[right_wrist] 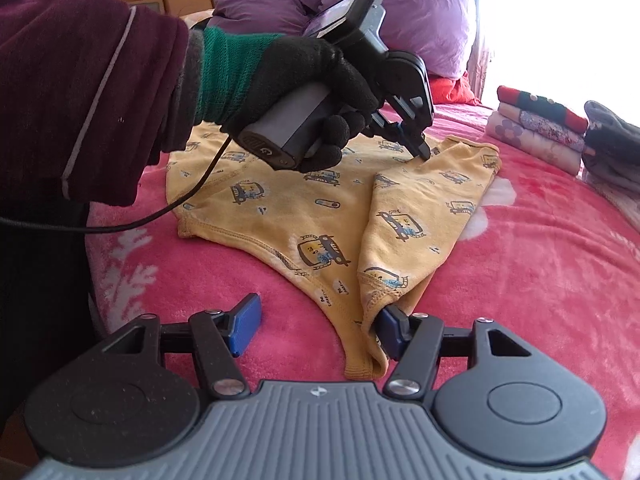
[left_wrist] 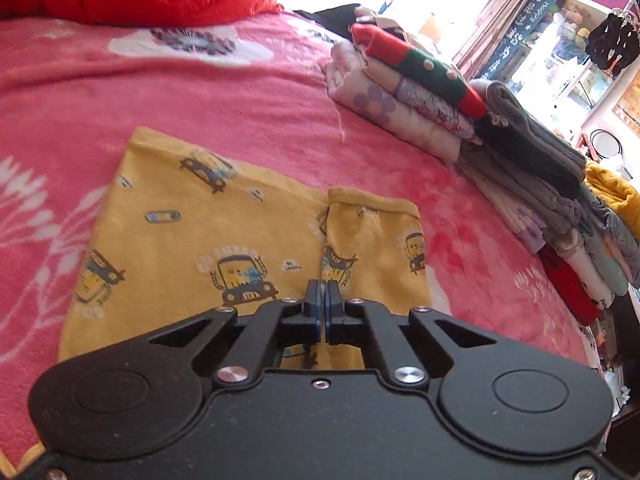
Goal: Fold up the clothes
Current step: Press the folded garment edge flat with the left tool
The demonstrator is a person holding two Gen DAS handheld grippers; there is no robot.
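Right gripper (right_wrist: 316, 330) nearest the lens, jaws spread wide: left pad on bare blanket (right_wrist: 520, 280), right pad touching the folded edge of the yellow shirt (right_wrist: 320, 208), which lies flat just ahead of it. Left gripper (left_wrist: 322, 300), held by a gloved hand (right_wrist: 304, 92) up and left of that, has its pads pressed together, tips down on the shirt; can't tell if any cloth is caught between them. Folded stack (left_wrist: 420, 92) sits well off to the right of both.
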